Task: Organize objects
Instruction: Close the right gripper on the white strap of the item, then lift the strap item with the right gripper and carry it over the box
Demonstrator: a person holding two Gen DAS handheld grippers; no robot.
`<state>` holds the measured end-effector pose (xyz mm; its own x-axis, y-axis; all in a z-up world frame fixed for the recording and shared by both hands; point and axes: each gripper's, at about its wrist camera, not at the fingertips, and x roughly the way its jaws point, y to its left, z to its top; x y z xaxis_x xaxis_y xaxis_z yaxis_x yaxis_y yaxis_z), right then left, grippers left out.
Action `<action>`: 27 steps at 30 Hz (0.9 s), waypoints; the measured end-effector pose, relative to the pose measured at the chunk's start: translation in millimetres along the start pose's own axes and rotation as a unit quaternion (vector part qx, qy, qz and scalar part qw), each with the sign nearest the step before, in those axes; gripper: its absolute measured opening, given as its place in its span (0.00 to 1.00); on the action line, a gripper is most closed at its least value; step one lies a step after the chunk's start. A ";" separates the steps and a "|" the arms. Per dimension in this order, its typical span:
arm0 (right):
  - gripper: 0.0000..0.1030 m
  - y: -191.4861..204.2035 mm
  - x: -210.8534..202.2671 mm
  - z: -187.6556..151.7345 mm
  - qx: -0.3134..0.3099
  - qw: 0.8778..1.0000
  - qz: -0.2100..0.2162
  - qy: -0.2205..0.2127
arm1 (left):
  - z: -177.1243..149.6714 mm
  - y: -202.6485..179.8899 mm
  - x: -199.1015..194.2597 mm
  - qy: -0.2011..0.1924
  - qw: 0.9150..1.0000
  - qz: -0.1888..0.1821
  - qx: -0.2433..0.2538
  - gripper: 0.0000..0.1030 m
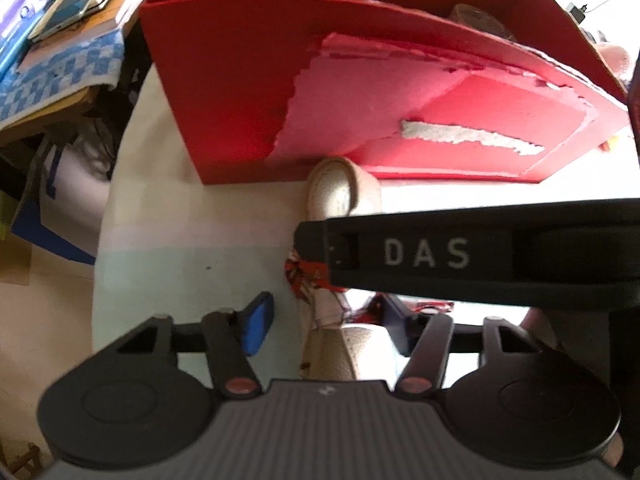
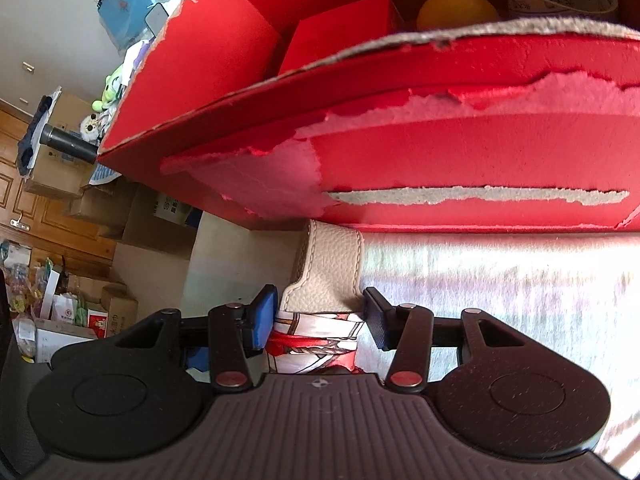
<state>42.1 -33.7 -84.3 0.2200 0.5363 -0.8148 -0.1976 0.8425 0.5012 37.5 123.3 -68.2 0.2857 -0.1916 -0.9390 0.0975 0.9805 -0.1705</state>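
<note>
Right gripper (image 2: 316, 318) straddled the strap (image 2: 330, 270) on the table (image 2: 500, 280) by the red box (image 2: 460, 152), pads barely touching, unclenched; left gripper (image 1: 326, 322) stood open behind; strap judged light, limp leather, best pinched mid-band, not on the slippery scarf (image 2: 316, 346).

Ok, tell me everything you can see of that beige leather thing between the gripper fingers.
The beige leather item looks like pebbled leather with stitched edges and a flap-like stepped outline. A red and white patterned cloth wraps its near end. It lies on the pale table, its far end against the torn red cardboard box. The right gripper straddles it, jaws spread, blue pad close to it; contact unclear. From the left wrist view it shows a rounded, looped end.
</note>
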 end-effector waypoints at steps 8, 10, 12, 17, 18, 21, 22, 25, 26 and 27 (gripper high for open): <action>0.48 -5.3 -6.5 -1.0 0.010 1.000 0.013 -0.001 | -4.5 -12.2 -5.2 -0.010 1.000 -0.018 0.022 0.31; 0.47 -8.2 -9.7 -2.1 0.015 1.000 0.016 -0.002 | -6.2 -16.7 -6.6 -0.013 0.999 -0.015 0.030 0.30; 0.47 -11.9 -13.2 -2.8 0.022 1.000 0.020 -0.003 | -8.2 -21.4 -8.1 -0.016 0.999 -0.013 0.037 0.29; 0.47 -14.1 -24.4 -7.8 0.028 0.999 0.026 -0.013 | -14.7 -36.8 -14.9 -0.030 0.998 -0.006 0.062 0.29; 0.47 -15.0 -28.0 -9.0 0.027 0.999 0.028 -0.017 | -16.2 -40.6 -17.0 -0.034 0.997 -0.005 0.069 0.29; 0.47 -15.4 -38.6 -12.2 0.022 0.999 0.030 -0.033 | -21.0 -50.5 -23.6 -0.046 0.995 -0.006 0.086 0.28; 0.47 -15.7 -42.2 -12.7 0.020 0.999 0.030 -0.039 | -21.7 -54.9 -25.8 -0.050 0.994 -0.006 0.093 0.28; 0.47 -18.3 -54.8 -17.5 0.016 0.998 0.029 -0.061 | -15.9 -65.8 -33.0 -0.062 0.991 -0.005 0.120 0.28; 0.47 -19.8 -59.1 -18.9 0.016 0.997 0.029 -0.068 | -15.5 -70.3 -34.5 -0.065 0.989 -0.005 0.129 0.28; 0.47 -21.5 -62.8 -20.1 0.016 0.997 0.028 -0.076 | -15.4 -75.9 -36.5 -0.069 0.988 -0.006 0.140 0.28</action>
<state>13.3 -86.6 -49.7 0.3512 0.5823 -0.7332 -0.1835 0.8107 0.5560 5.0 56.5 -25.6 0.4090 -0.2259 -0.8841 0.3551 0.9319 -0.0738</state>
